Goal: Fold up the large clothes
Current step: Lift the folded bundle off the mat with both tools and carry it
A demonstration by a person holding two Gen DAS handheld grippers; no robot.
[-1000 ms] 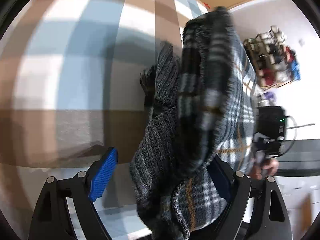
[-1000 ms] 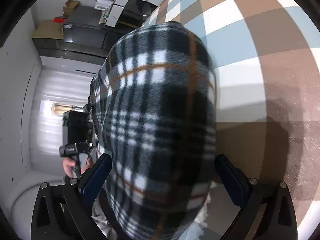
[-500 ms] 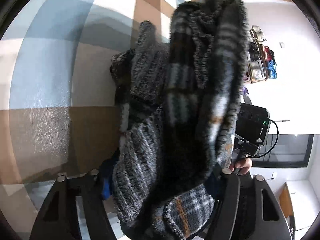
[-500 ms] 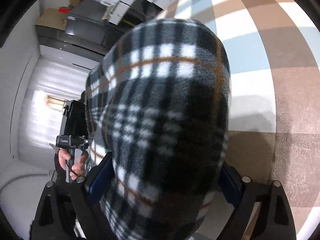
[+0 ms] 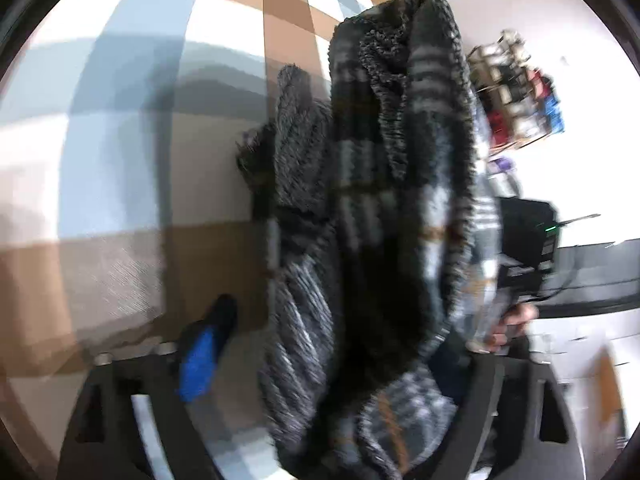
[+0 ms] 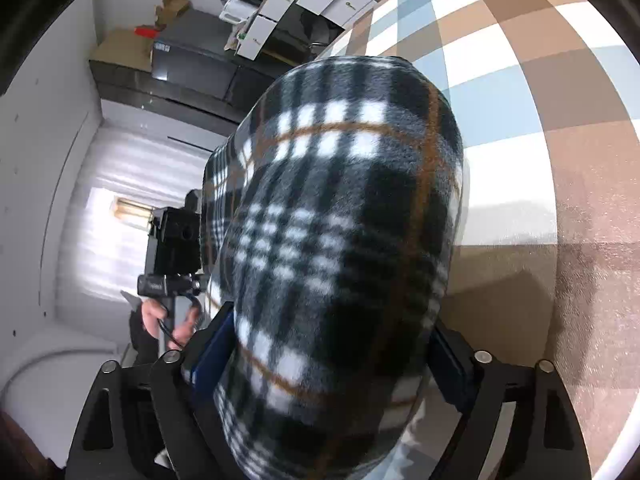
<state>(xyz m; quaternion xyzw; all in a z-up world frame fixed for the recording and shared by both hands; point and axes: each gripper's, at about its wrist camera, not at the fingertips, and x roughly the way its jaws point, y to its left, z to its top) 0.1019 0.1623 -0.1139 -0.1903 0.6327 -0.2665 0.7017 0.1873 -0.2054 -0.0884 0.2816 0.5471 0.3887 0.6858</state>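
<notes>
A thick plaid fleece garment [image 5: 380,240], black, white and orange with a fuzzy grey inner side, hangs bunched above the checked table [image 5: 120,120]. My left gripper [image 5: 336,328] has its jaws opening. The blue left pad [image 5: 200,356] stands clear of the cloth, which leans on the hidden right finger. In the right wrist view the same garment [image 6: 340,220] fills the whole gap of my right gripper [image 6: 332,340]. Both of its dark blue pads [image 6: 212,352] press against the bundle.
The brown, blue and white checked tablecloth [image 6: 520,60] spreads under and beyond the garment. A person's hand [image 6: 160,316] holds the other gripper's handle at the left. A cluttered shelf [image 5: 516,96] and white cabinets [image 6: 304,0] stand against the walls.
The left jaws closed in on the cloth half a second ago and have spread again, the blue pad now apart from it. The right jaws narrowed slightly onto the bundle.
</notes>
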